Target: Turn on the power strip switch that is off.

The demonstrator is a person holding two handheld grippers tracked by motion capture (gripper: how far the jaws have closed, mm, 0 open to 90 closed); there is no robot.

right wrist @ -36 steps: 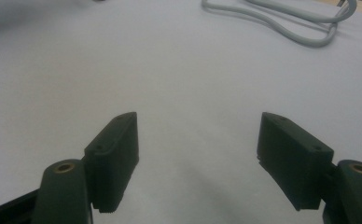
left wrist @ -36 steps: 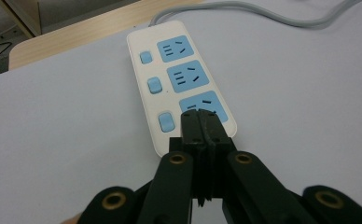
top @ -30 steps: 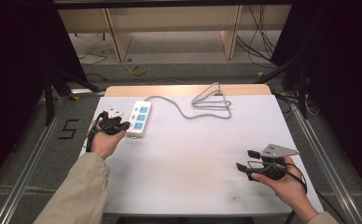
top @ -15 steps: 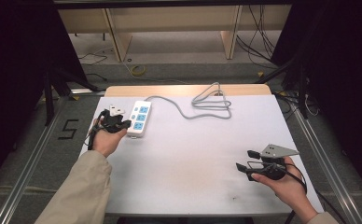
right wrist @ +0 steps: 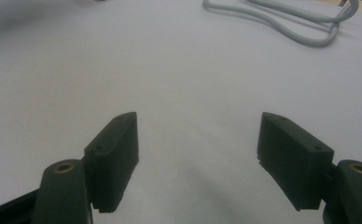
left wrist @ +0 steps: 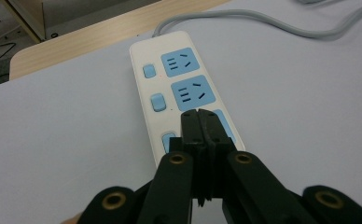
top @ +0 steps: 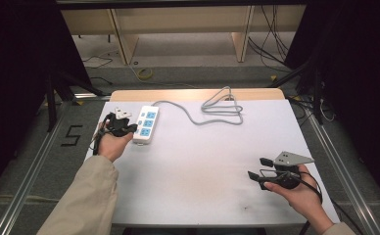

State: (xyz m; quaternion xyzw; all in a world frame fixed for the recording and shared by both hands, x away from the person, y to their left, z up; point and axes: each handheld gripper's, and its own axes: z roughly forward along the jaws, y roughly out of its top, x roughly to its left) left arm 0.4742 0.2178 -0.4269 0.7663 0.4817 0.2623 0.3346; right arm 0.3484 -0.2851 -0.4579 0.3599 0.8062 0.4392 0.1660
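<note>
left gripper (left wrist: 201, 116) jaws together over power strip (left wrist: 184, 93) switches; right gripper (right wrist: 198, 154) apart, above bare table (right wrist: 179, 70).

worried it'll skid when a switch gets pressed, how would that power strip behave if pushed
The power strip lies flat and long on the smooth table, so it probably slides rather than tips. Its grey cable lies in loose loops, so it looks floppy and should barely resist. The shut left gripper pressing downward should help pin it.
</note>
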